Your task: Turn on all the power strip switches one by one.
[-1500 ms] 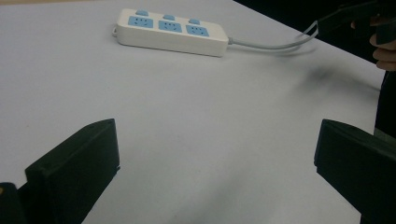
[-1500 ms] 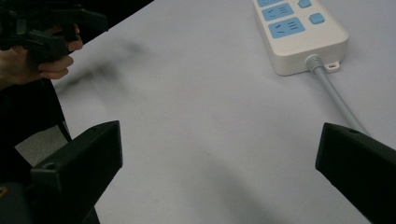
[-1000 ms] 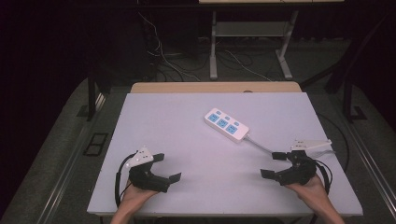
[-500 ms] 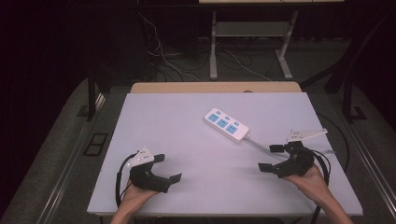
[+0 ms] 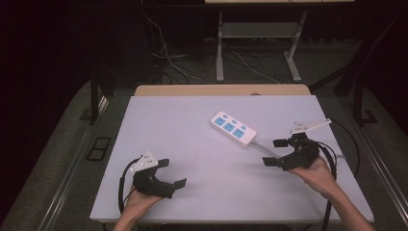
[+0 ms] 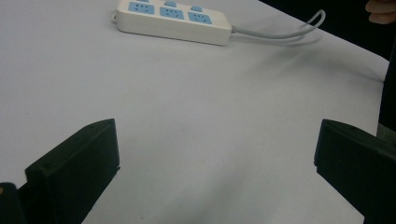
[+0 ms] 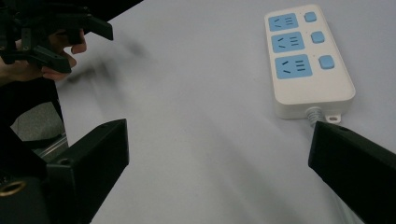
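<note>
Both grippers' jaws gape empty; the right gripper (image 5: 275, 152) partly covers the power strip's (image 5: 233, 128) cable (image 5: 262, 147).

White power strip (image 5: 234, 129) with blue sockets, grey cable (image 6: 280, 34), black jaws

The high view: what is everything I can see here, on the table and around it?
White plastic power strip: one, white with three blue sockets and three blue buttons, lying flat right of the table's middle.
Grey cord: one, grey, running from the strip's near end toward the right claw.
Pale grey table: one, pale grey top with a tan wooden strip along the far edge.
Loose cables: several, pale, on the dark floor behind the table.
Metal frame legs: two, light grey, behind the table.
Left claw: one, black, open, near the front left edge.
Right claw: one, black, open, just beyond the strip's cord end.
</note>
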`<state>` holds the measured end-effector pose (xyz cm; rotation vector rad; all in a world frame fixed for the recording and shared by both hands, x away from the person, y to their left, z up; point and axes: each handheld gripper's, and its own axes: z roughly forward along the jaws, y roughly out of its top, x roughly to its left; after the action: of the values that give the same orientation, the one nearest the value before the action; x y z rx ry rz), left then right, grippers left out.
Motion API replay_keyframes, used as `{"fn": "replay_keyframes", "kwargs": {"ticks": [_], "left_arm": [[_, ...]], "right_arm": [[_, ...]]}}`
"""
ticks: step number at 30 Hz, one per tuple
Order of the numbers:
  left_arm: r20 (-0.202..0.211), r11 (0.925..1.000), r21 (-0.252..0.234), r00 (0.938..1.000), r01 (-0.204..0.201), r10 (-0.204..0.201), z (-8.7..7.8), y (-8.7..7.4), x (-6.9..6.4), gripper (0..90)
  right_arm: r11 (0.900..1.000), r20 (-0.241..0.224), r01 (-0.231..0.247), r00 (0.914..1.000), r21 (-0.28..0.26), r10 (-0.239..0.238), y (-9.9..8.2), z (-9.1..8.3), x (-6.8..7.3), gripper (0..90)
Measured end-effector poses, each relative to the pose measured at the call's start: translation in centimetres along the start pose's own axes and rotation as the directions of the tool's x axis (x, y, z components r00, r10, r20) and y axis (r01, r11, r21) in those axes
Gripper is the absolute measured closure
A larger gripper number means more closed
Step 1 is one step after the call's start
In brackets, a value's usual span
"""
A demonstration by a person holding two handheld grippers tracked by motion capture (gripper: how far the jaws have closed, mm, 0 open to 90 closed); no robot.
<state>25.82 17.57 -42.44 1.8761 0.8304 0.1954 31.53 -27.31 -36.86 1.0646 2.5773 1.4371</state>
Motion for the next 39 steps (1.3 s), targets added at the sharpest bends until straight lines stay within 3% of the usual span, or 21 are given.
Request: {"fn": "replay_keyframes", "kwargs": {"ticks": [19, 39], "left_arm": [[0.001, 0.9999, -0.007, 1.0000, 0.010, -0.010, -0.1, 0.0, 0.2, 0.0], [0.007, 0.9998, -0.008, 0.9998, 0.019, -0.019, -0.2, 0.0, 0.3, 0.0]], "right_arm": [[0.9969, 0.018, 0.037, 0.9991, 0.069, -0.039, 3.5, 1.2, -1.6, 4.9], [0.9857, 0.045, 0.063, 0.9965, 0.157, -0.071, 6.4, 3.5, -3.4, 4.9]]}}
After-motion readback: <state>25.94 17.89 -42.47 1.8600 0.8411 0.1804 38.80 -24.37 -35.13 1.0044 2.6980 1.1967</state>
